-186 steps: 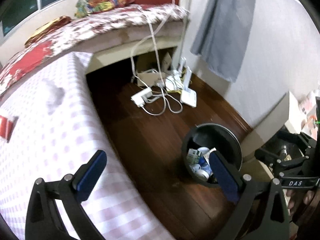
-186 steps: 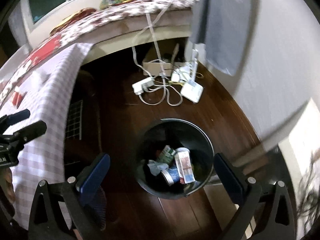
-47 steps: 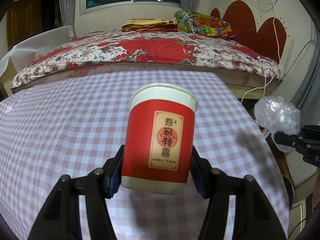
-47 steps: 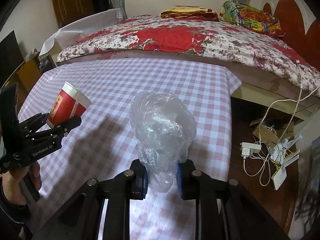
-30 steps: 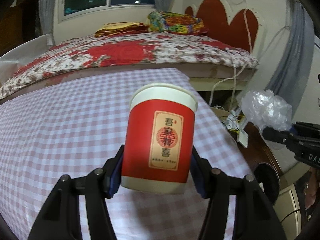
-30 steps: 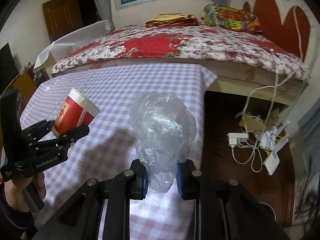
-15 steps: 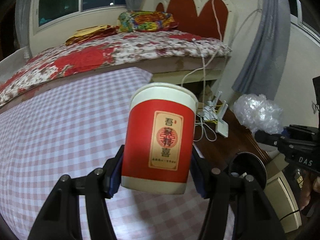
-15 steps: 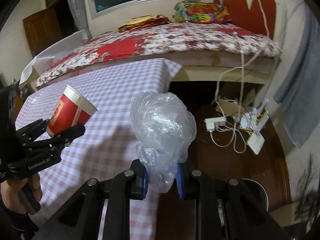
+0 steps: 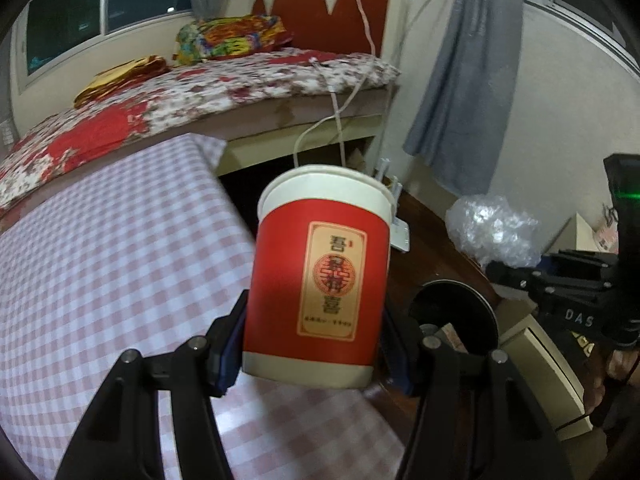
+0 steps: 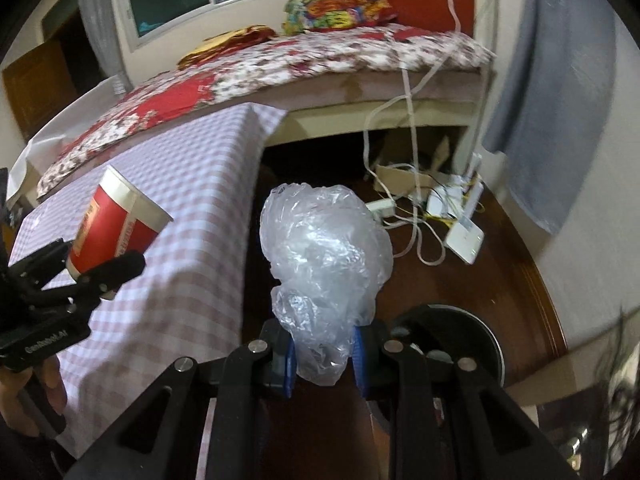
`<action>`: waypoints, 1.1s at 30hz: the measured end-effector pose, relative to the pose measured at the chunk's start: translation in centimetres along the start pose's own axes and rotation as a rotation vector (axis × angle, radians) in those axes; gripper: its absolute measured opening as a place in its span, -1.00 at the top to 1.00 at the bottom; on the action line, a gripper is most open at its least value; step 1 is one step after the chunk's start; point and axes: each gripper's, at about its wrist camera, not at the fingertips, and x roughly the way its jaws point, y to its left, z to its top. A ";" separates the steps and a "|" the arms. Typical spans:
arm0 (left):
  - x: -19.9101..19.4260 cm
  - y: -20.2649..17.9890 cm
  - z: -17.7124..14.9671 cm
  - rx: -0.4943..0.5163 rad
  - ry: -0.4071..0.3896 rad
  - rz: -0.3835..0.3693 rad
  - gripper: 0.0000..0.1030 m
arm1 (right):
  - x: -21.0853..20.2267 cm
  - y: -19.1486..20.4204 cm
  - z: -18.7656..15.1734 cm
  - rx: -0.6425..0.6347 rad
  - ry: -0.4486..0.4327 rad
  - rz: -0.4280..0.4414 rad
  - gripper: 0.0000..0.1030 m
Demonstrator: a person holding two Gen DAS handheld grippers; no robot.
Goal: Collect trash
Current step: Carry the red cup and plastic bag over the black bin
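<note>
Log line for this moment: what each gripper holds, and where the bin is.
left gripper: red paper cup | right gripper: crumpled plastic bag | black bin: on floor, beside table

I count one red paper cup (image 9: 318, 276), one crumpled plastic bag (image 10: 324, 264), one black bin (image 9: 460, 312) at four o'clock.

Left gripper (image 9: 314, 354) and right gripper (image 10: 325, 360), jaws apparently clamped.

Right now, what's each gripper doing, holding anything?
Left gripper: shut on the red paper cup, held upright.
Right gripper: shut on the crumpled clear plastic bag.
</note>
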 end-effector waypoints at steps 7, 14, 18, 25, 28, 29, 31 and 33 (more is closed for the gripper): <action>0.9 -3.3 0.1 0.044 0.020 -0.036 -0.17 | -0.6 -3.3 -1.7 0.056 0.012 -0.034 0.53; 1.9 -5.8 0.1 0.074 0.043 -0.059 -0.17 | -0.9 -5.6 -3.2 0.090 0.026 -0.058 0.53; 2.3 -7.2 -0.1 0.087 0.057 -0.072 -0.17 | -0.8 -6.7 -4.1 0.106 0.039 -0.068 0.53; 4.2 -10.2 -0.7 0.120 0.109 -0.106 -0.17 | -0.3 -9.2 -5.9 0.125 0.073 -0.113 0.53; 5.6 -11.6 -1.1 0.129 0.154 -0.139 -0.17 | -0.1 -10.3 -6.9 0.137 0.097 -0.132 0.53; 6.0 -12.1 -1.3 0.130 0.169 -0.151 -0.17 | 0.0 -10.8 -7.4 0.139 0.107 -0.143 0.53; 7.1 -13.1 -1.6 0.142 0.208 -0.164 -0.17 | 0.3 -11.6 -8.1 0.146 0.123 -0.150 0.53; 8.0 -14.0 -2.1 0.153 0.238 -0.176 -0.17 | 0.9 -12.4 -8.7 0.150 0.142 -0.152 0.53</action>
